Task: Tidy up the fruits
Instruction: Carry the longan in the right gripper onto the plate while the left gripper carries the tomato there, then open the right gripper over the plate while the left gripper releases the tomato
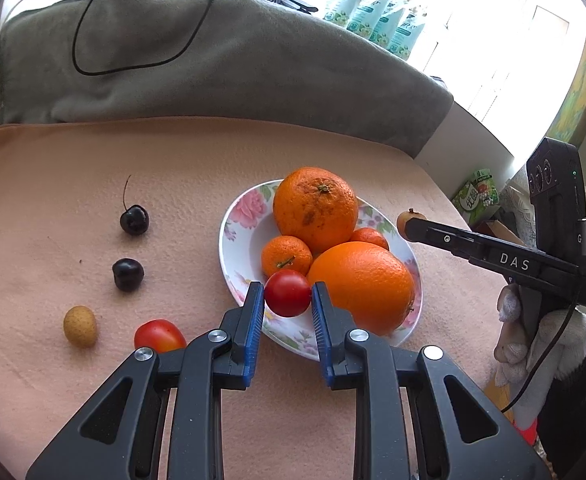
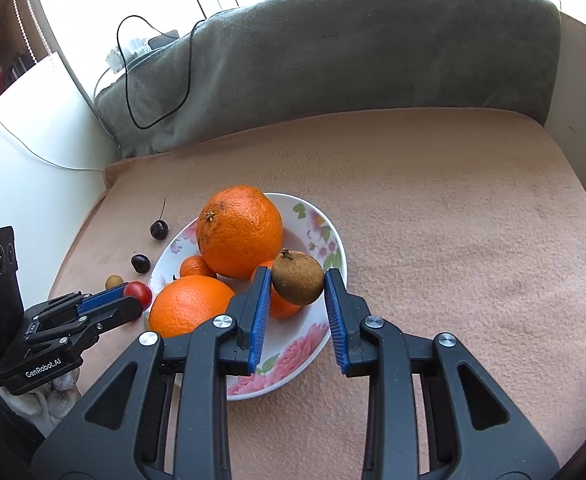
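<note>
Currently, each hand-held gripper carries one fruit above the flowered bowl [image 1: 229,236], which sits near the middle of the peach-coloured cushion [image 1: 93,152]. The left hand-held gripper [image 1: 287,294] is clamped on a red cherry tomato [image 1: 287,293] over the bowl's near rim. The right hand-held gripper [image 2: 297,282] is clamped on a brown round fruit [image 2: 297,278] over the bowl's right side.

Procedure for the step in hand, judged to be depositing both fruits in the bowl:
- Lower each fruit into a free gap between the oranges before parting the jaws; a release from height would likely let the fruit bounce or roll off the pile.
- Aim the tomato at the near hollow beside the small mandarin [image 1: 287,255].
- Keep the two grippers apart over the bowl so they do not collide.
- Open the jaws slowly and withdraw upward, avoiding the large oranges.

Inventory:
- In the bowl: two large oranges, back [image 1: 315,208] and front [image 1: 363,286]; two small mandarins, the second [image 1: 369,237] partly hidden.
- Held: one cherry tomato, one brown fruit.
- On the cushion toward its left edge: two dark cherries, one stemmed [image 1: 134,219] and one without a stem [image 1: 128,275]; one small tan fruit [image 1: 79,326]; one red tomato [image 1: 159,335].
</note>
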Motion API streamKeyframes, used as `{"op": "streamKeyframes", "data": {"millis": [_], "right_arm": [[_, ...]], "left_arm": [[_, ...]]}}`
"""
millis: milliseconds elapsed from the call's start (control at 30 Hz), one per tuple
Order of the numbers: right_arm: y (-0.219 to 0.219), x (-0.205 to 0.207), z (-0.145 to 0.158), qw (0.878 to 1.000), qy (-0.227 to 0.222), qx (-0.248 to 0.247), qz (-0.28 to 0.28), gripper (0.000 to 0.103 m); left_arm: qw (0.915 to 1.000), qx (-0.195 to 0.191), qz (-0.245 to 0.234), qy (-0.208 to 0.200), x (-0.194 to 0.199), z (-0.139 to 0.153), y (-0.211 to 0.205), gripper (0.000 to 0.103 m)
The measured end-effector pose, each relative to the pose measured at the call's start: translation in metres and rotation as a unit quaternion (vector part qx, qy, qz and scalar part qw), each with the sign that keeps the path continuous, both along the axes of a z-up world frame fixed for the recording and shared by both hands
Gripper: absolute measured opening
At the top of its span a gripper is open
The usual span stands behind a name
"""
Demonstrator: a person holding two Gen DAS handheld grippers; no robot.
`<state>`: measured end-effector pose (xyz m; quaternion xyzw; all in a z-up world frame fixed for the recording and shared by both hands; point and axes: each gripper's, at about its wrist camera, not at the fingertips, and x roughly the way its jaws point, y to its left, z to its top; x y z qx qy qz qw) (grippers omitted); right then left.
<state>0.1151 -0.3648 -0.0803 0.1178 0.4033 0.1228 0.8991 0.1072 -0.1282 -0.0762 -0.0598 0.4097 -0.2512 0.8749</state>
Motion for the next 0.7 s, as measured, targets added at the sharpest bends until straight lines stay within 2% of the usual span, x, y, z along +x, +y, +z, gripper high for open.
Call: {"op": "streamKeyframes", "data": {"millis": [700], "right_arm": [[0.002,0.0097,0.0003,1.0,0.003,0.009,0.006,0.029]], "left_arm": [[0.9999,0.003,-0.011,-0.005,0.0033,0.0023,-0.0061,0.025]]}}
